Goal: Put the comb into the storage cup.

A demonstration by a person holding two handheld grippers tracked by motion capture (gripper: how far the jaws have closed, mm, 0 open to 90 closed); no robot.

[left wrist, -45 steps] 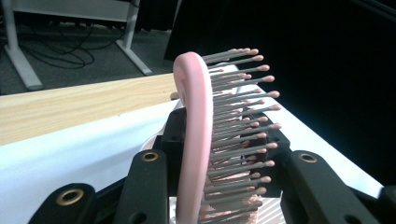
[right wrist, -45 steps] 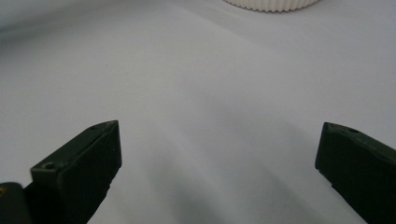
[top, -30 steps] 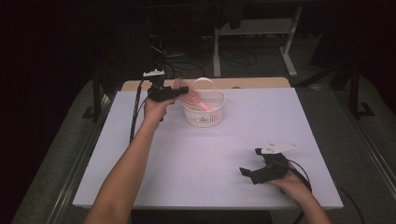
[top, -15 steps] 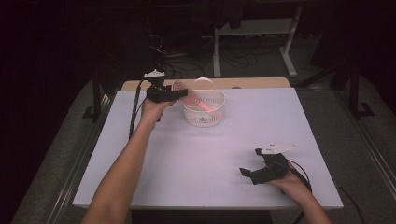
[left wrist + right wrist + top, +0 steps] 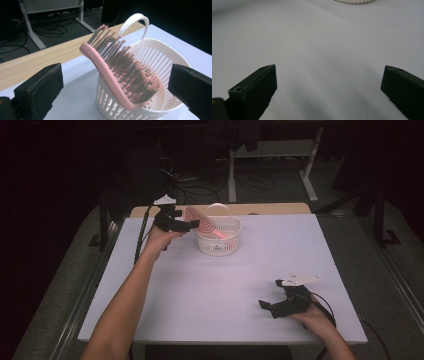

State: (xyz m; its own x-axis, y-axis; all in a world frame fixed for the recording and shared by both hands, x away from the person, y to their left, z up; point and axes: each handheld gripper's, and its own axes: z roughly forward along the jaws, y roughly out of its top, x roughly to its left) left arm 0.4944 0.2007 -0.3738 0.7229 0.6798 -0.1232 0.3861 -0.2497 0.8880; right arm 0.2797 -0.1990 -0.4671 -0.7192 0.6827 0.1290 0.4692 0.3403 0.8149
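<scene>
The right claw (image 5: 329, 82) gapes wide over the bare white table (image 5: 317, 45).

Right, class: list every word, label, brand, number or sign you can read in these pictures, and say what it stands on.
None: no readable text on the pink hairbrush, the white basket, the table, the left tool or the right tool.

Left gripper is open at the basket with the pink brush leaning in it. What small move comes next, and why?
Probably draw the left gripper straight back from the basket. Its jaws stand wide apart with nothing between them, and the pink brush rests tilted inside the basket, head over the rim, apparently supporting itself. Backing away without brushing the head should leave it in place.
</scene>
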